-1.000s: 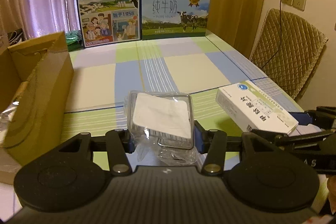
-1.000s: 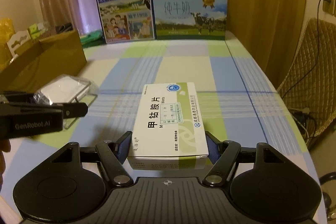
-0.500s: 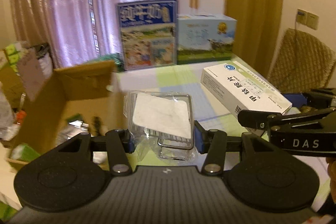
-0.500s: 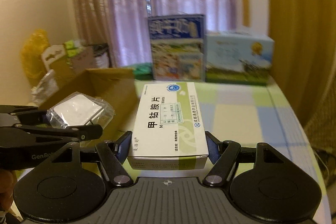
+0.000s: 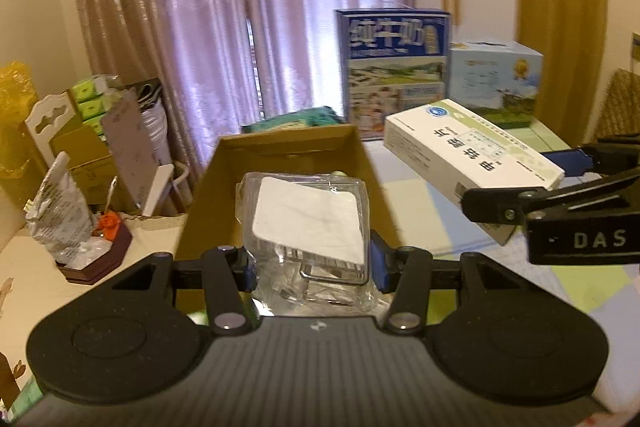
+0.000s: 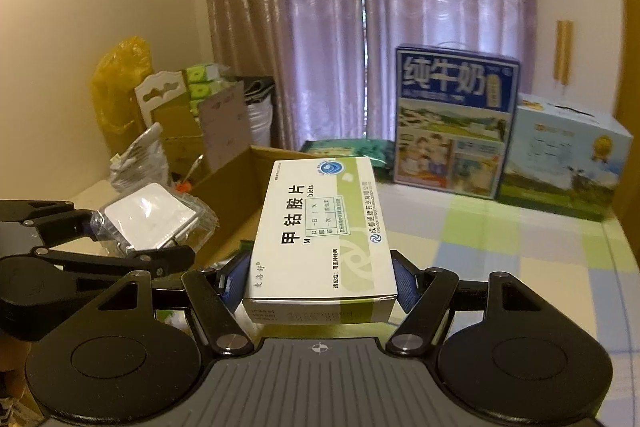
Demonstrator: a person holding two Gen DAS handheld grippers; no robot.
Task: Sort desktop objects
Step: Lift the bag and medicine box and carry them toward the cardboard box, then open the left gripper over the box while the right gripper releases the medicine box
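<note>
My left gripper (image 5: 312, 263) is shut on a clear plastic packet (image 5: 308, 223) with a white square pad inside, held in the air over the open cardboard box (image 5: 288, 155). The right gripper (image 6: 318, 281) is shut on a white and green medicine box (image 6: 320, 231) with Chinese print, raised above the table near the box's right wall. In the left wrist view the medicine box (image 5: 468, 151) hangs at the right in the other gripper. The packet (image 6: 150, 217) shows at the left of the right wrist view.
Two milk cartons (image 6: 452, 119) (image 6: 564, 159) stand at the back of the checked tablecloth (image 6: 520, 247). A green package (image 6: 344, 149) lies behind the cardboard box. Clutter of boxes, bags and a yellow sack (image 6: 120, 87) fills the left by the purple curtain.
Both grippers have risen and swung left with their loads, from above the tablecloth to the cardboard box; the packet now hangs over the box opening.
</note>
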